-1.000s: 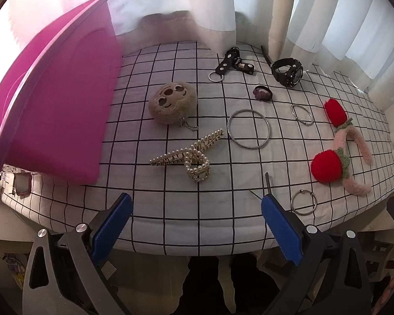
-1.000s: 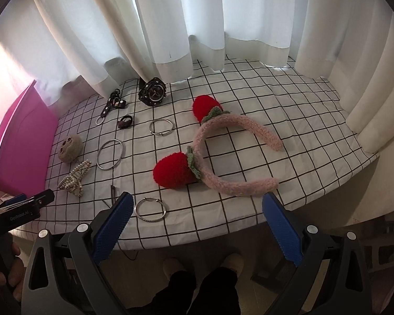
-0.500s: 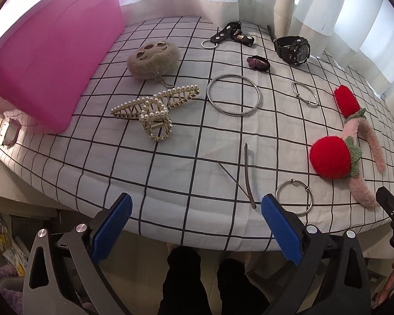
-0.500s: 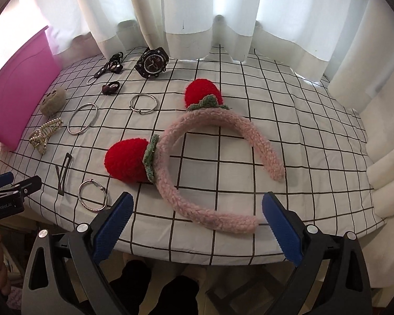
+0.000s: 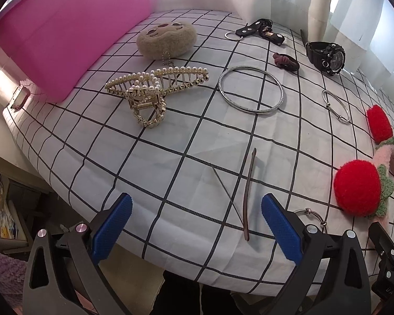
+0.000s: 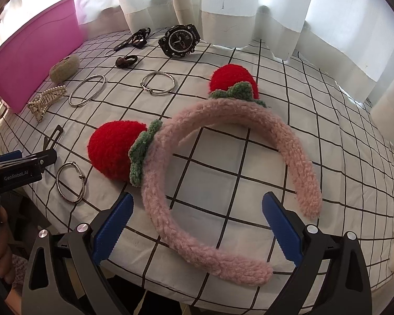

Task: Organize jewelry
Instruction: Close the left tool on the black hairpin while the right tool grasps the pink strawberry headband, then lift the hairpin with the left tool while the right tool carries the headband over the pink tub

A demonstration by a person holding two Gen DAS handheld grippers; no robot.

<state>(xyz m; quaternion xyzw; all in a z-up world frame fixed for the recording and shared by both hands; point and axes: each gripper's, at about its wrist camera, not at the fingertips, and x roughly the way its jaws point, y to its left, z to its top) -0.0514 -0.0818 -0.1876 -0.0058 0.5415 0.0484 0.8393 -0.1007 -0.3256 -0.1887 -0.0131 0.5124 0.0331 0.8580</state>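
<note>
You get bright daylight through the white curtains at the back, blown out near the top. Shadows on the checked cloth are soft and short. Both fisheye views bend grid lines at the dark rims. The pink bin looks slightly blurred, perhaps from motion.

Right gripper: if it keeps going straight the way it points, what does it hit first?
Most likely the pink headband. The right gripper is open, and the band's near curve already lies between its fingers on the checked cloth. Height above the band is unclear, so it may skim over it.
</note>
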